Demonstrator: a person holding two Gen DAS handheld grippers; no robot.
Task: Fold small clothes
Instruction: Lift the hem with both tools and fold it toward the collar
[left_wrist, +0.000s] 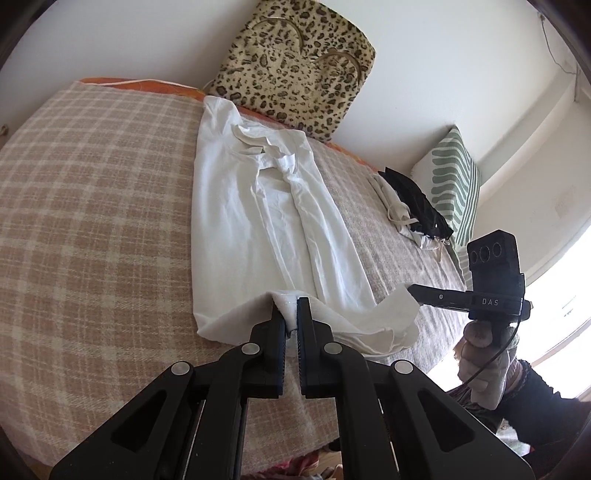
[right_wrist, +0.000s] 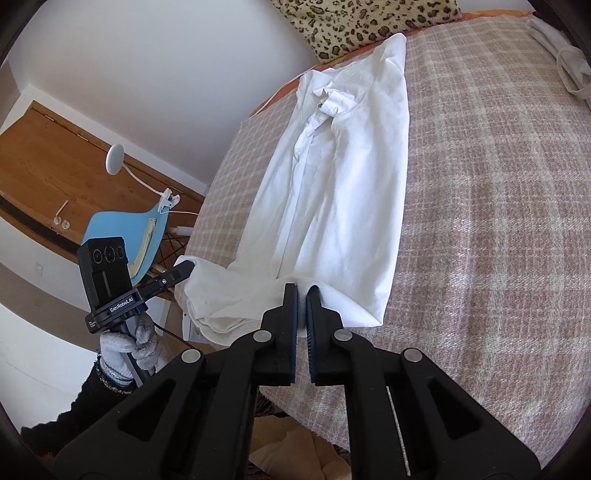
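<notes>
The left gripper (left_wrist: 291, 301) and the right gripper (right_wrist: 302, 291) are each clenching the near hem of the white shirt (left_wrist: 258, 206), lifting it slightly. The shirt is lying lengthwise on the plaid blanket (left_wrist: 92, 203), collar pointing toward the leopard-print cushion (left_wrist: 295, 62). The hem's underside is staying hidden behind the fingers.

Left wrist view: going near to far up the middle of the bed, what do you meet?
Left hand-held gripper shut on the shirt hem → white shirt → its collar → leopard-print cushion against the wall.
</notes>
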